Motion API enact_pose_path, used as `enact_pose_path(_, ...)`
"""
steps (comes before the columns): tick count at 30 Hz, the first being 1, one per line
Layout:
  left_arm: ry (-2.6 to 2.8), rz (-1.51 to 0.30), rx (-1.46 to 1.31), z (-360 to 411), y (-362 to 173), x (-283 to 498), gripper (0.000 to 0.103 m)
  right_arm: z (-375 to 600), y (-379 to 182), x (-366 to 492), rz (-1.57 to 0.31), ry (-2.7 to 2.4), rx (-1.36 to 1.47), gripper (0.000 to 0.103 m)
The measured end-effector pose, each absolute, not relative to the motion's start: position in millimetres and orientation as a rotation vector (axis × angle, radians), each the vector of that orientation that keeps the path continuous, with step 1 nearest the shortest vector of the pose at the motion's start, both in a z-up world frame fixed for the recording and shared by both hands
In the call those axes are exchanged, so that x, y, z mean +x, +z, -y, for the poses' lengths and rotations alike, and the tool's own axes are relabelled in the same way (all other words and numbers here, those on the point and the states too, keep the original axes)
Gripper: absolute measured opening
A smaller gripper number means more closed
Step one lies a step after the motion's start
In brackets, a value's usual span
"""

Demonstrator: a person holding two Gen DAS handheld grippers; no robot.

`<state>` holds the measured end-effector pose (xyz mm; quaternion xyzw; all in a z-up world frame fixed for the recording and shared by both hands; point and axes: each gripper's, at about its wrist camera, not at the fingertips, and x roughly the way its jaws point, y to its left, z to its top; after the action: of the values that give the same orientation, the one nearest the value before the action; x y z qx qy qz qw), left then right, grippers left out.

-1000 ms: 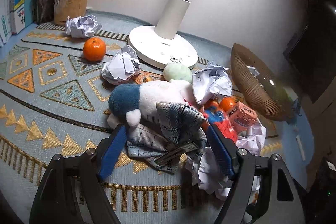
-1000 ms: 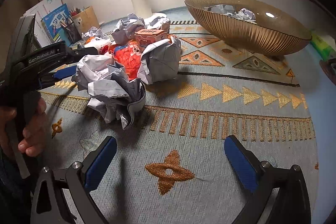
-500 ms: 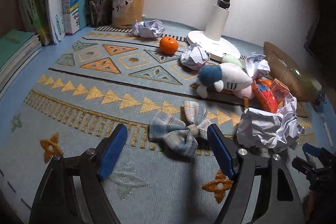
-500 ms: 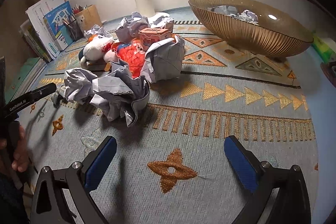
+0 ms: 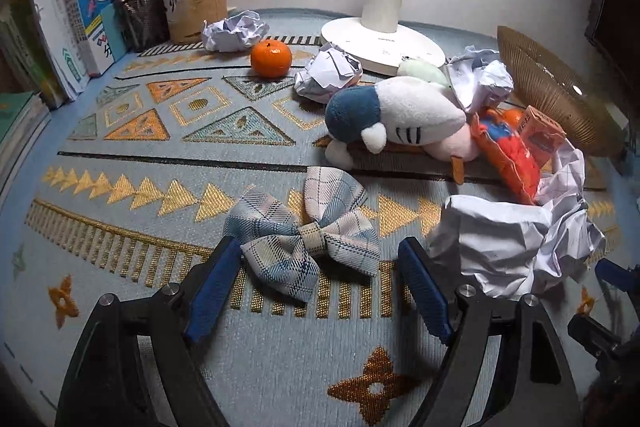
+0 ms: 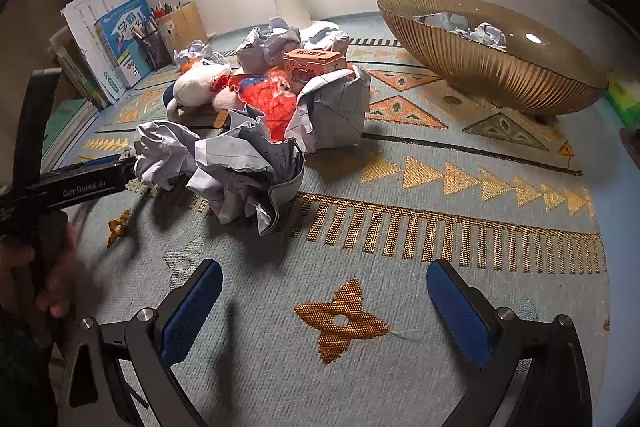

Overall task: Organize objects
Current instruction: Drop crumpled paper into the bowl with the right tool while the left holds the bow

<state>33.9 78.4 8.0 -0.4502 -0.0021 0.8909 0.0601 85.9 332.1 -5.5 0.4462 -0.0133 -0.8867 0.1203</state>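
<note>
Left gripper (image 6: 104,163) arm reads "GenRobot.AI" — jaws spread.

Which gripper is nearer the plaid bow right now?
Left. The left gripper is open right at the bow, its fingers flanking the bow's near edge. The right gripper is open over bare rug, beyond the big paper wad.

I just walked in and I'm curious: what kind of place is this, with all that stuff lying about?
Most likely a home study desk under a patterned cloth. The clues: workbooks propped by the wall, a pen holder full of pens, and the white desk lamp. Crumpled paper and a plush toy clutter it.
</note>
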Motion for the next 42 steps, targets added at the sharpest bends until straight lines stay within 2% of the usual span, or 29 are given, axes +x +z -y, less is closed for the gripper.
enact_pose_path(3, 2.711, -0.082, -1.347, -84.4, 4.8, 30.8, 0.079, -331.7, -5.7, 86.5, 0.032, -2.590, 1.305, 0.102)
enact_pose_path(4, 2.711, -0.078, -1.334, -85.3, 5.2, 30.3, 0.071, -332.0, -5.3, 86.8, 0.032, -2.594, 1.303, 0.102)
enact_pose_path(5, 2.716, -0.073, -1.315, -85.2, 7.0, 30.1, 0.057, -332.5, -4.6, 87.4, 0.034, -2.602, 1.300, 0.102)
enact_pose_path(7, 2.722, -0.053, -1.292, -83.7, 7.7, 28.5, 0.048, -334.7, -1.8, 89.8, 0.042, -2.637, 1.281, 0.102)
enact_pose_path(10, 2.719, 0.014, -1.234, -78.4, 12.7, 32.1, 0.046, -335.4, 7.1, 97.6, 0.039, -2.675, 1.209, 0.102)
enact_pose_path(16, 2.727, 0.298, -1.115, -46.2, 20.7, 41.2, 0.046, -315.2, 13.6, 95.2, 0.069, -2.640, 1.189, 0.102)
enact_pose_path(21, 2.738, 0.315, -1.090, -44.8, 22.2, 43.3, 0.046, -295.1, 11.1, 69.5, 0.150, -2.633, 1.231, 0.100)
enact_pose_path(23, 2.737, 0.303, -1.080, -46.7, 22.9, 44.7, 0.047, -293.6, 6.6, 59.3, 0.194, -2.619, 1.255, 0.084)
enact_pose_path(24, 2.735, 0.306, -1.081, -46.5, 22.7, 44.4, 0.047, -293.5, 4.7, 56.2, 0.200, -2.605, 1.267, 0.063)
enact_pose_path(26, 2.727, 0.322, -1.084, -43.8, 21.6, 43.4, 0.047, -294.9, 5.0, 58.0, 0.216, -2.590, 1.255, 0.056)
enact_pose_path(36, 2.710, 0.275, -1.061, -54.4, 28.8, 48.6, 0.047, -362.1, 43.0, 110.8, 0.229, -2.752, 1.142, 0.055)
enact_pose_path(42, 2.592, 0.213, -0.873, -114.4, 99.6, 57.8, 0.047, -443.5, 118.1, 109.9, 0.444, -2.896, 0.953, 0.055)
